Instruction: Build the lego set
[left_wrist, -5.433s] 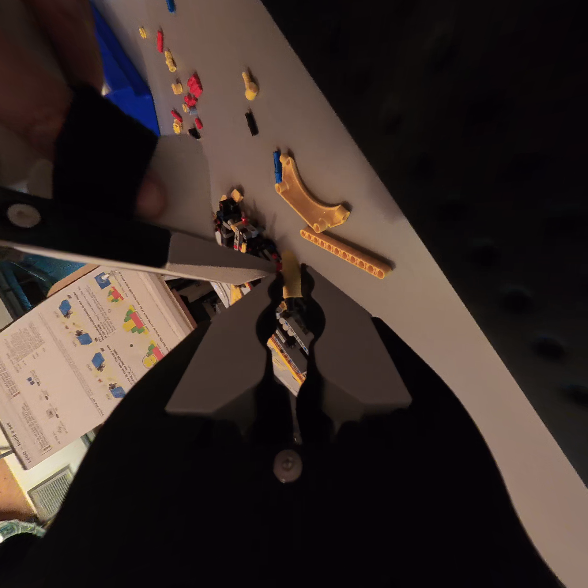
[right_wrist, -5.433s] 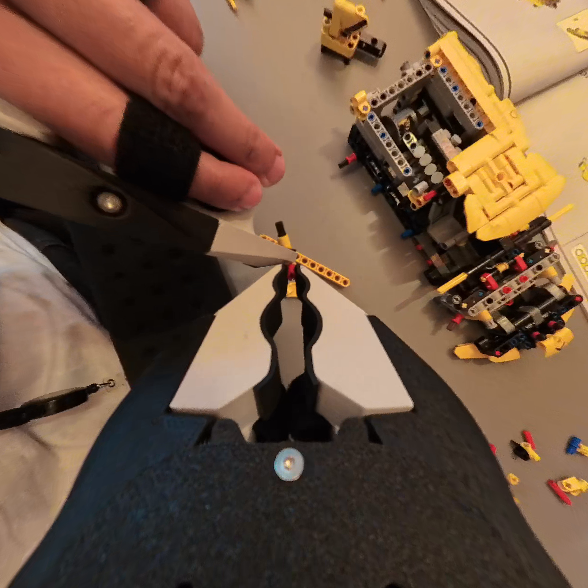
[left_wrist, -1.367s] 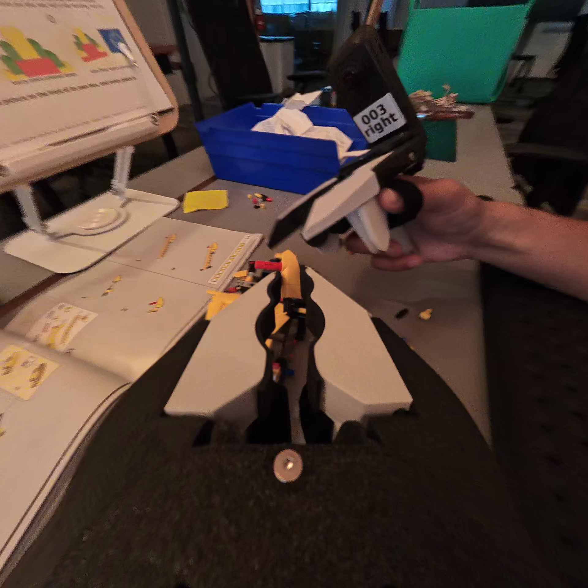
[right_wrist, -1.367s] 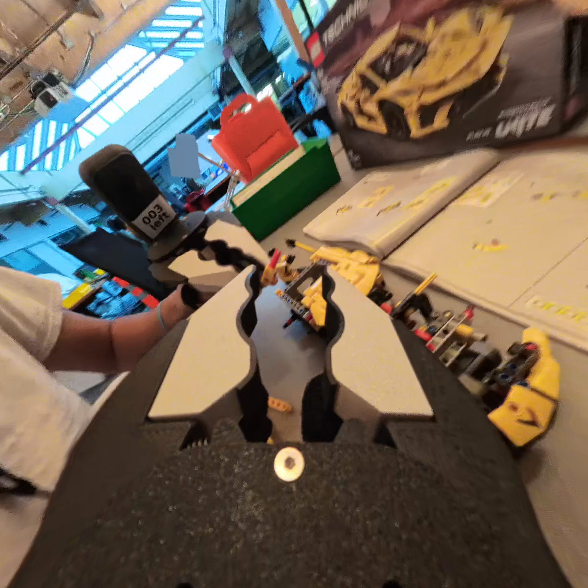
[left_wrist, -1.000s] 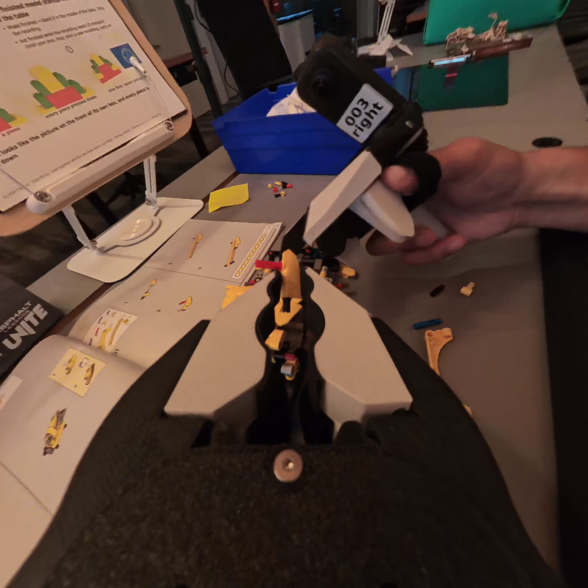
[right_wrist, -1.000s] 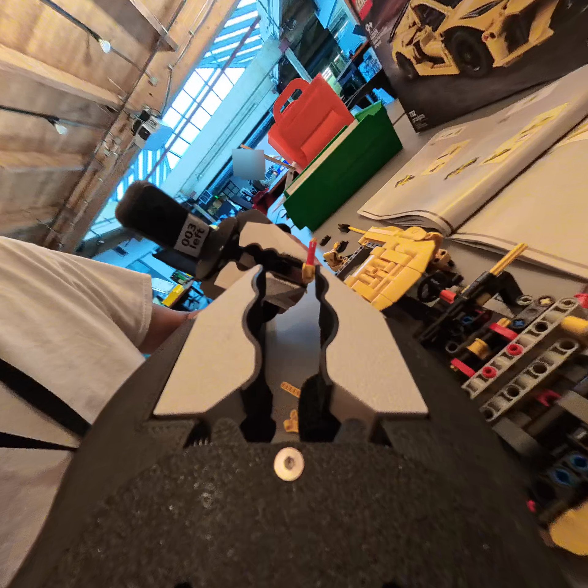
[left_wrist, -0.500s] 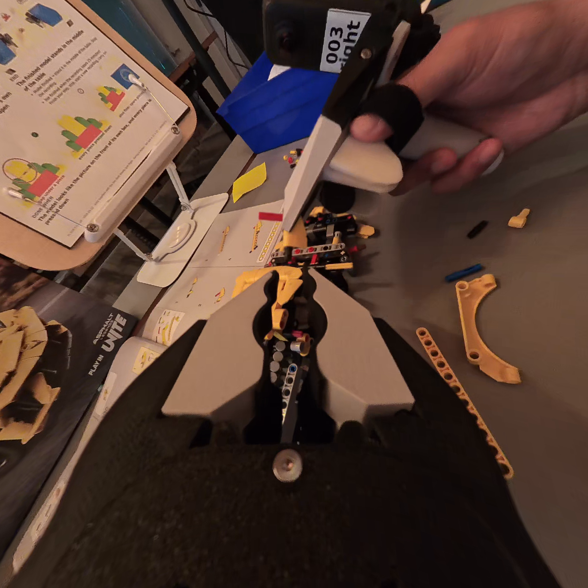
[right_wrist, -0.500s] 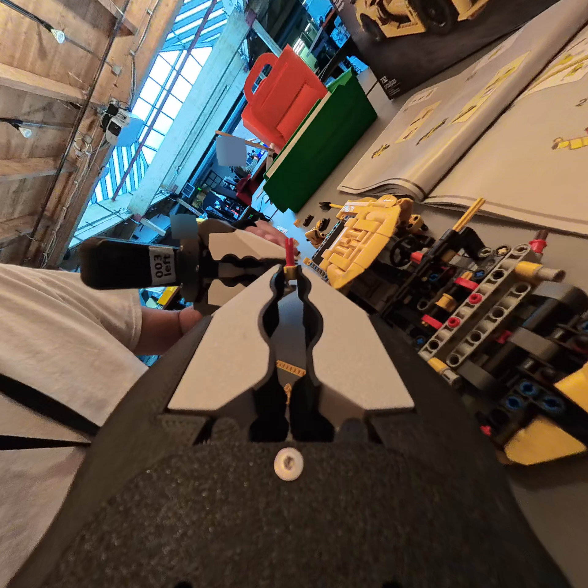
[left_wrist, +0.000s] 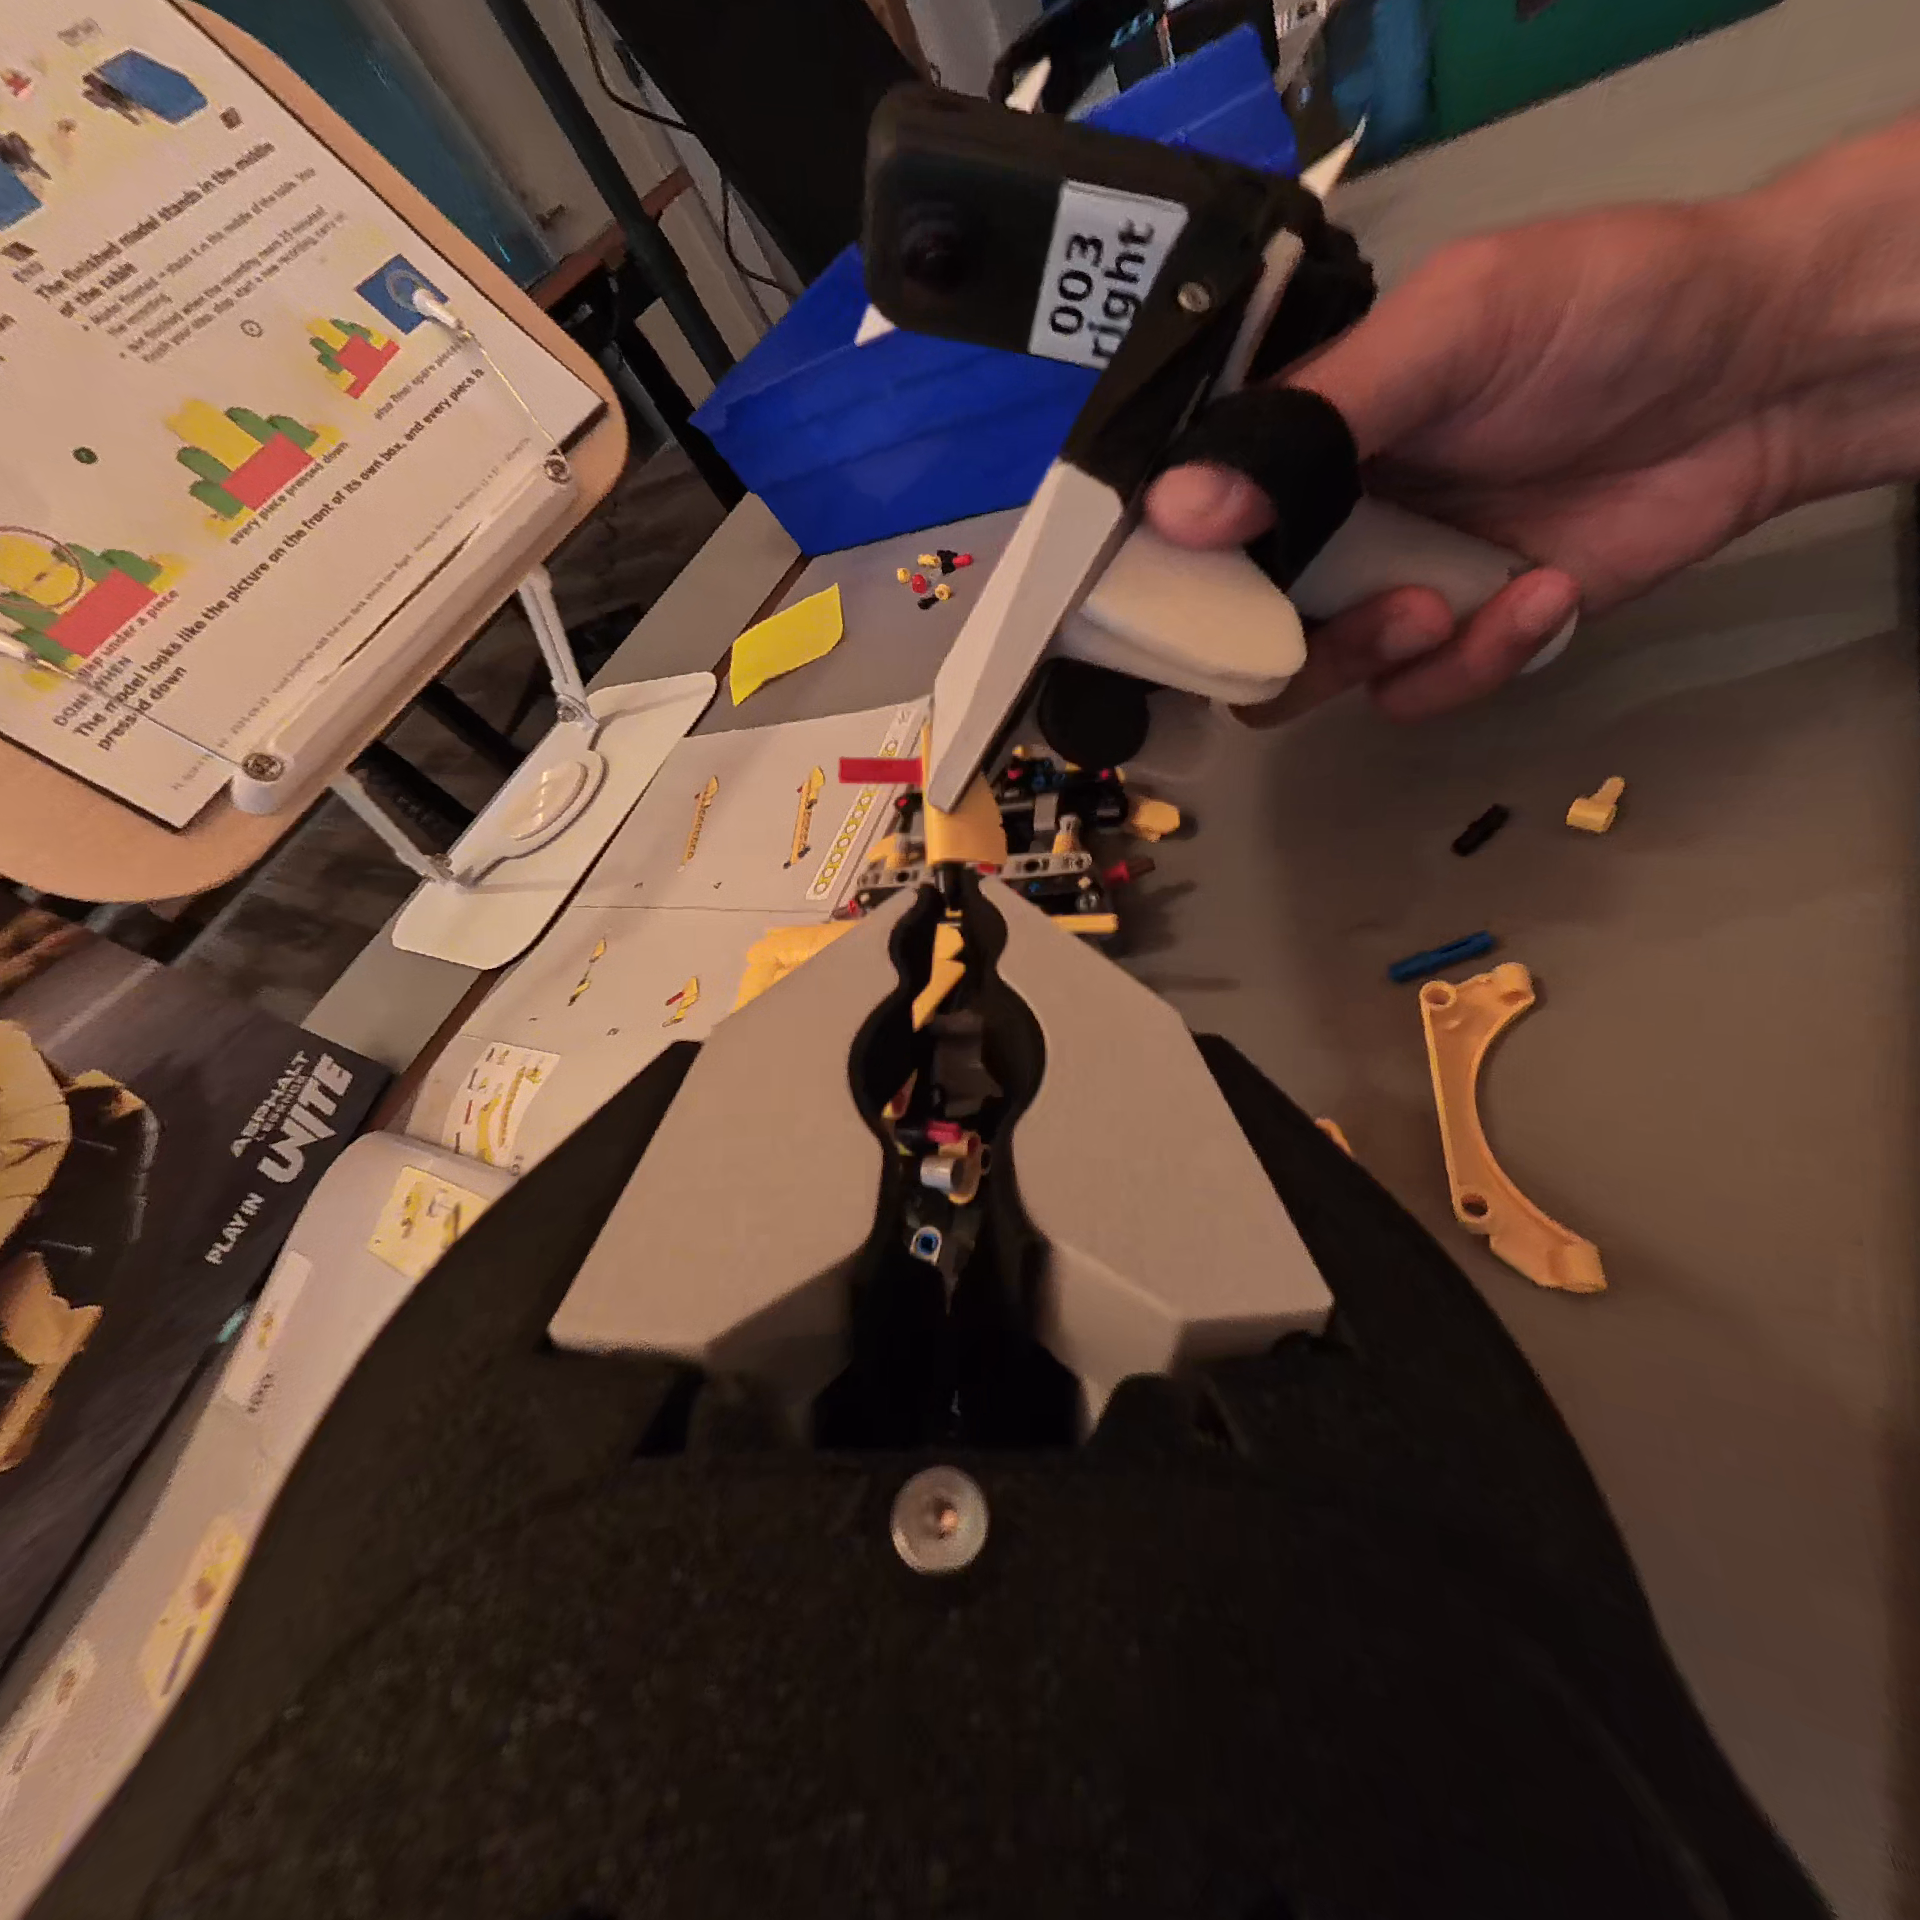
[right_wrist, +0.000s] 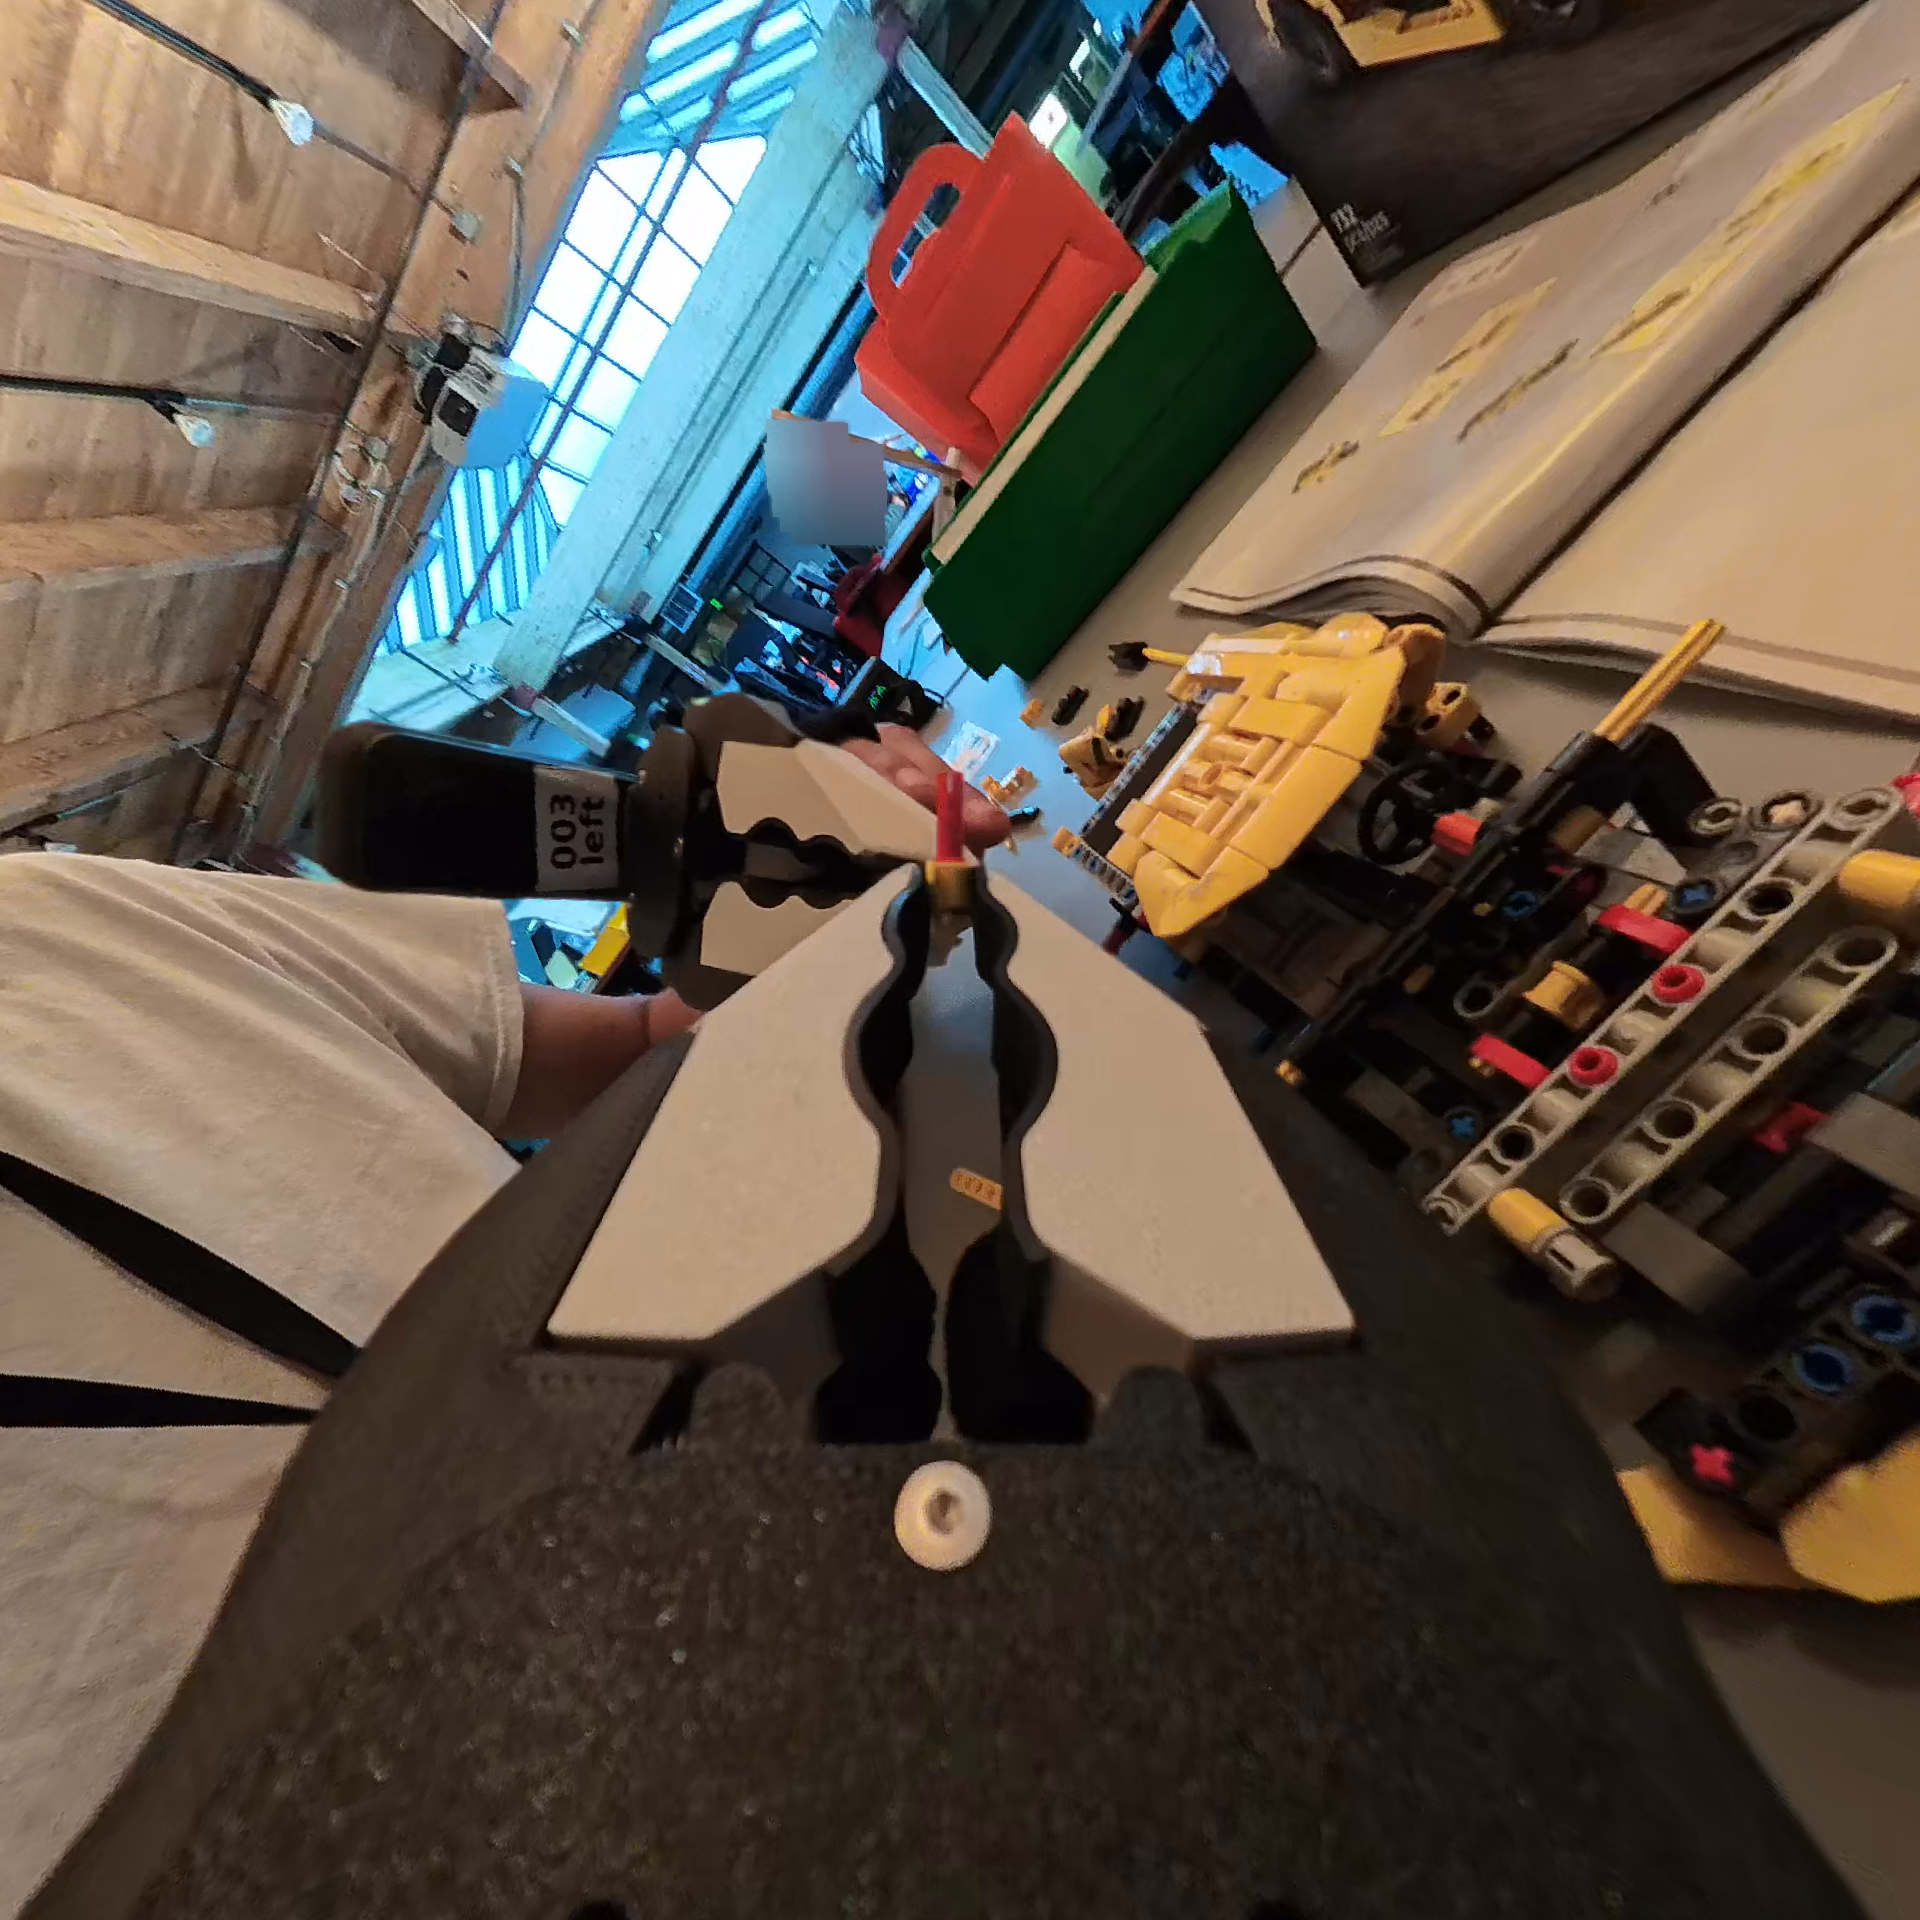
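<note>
a grey table (left_wrist: 1714, 1039) fills the foreground in dim, warm light. beyond its far edge stands a blue bin (left_wrist: 935, 416), with a dark green panel (left_wrist: 1558, 83) behind that. in the right wrist view, a gridded window (right_wrist: 613, 281) glows blue-white above the table, beside wooden ceiling boards (right_wrist: 156, 312).

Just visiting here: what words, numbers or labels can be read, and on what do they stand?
I do not quote the wording; these bear it:
White sticker on the right gripper: readable.
Second white sticker on the left gripper: readable.
Instruction sheet on the stand: large lines readable, small blurred.
Dark set box: readable.
Open booklet: too small.
</note>
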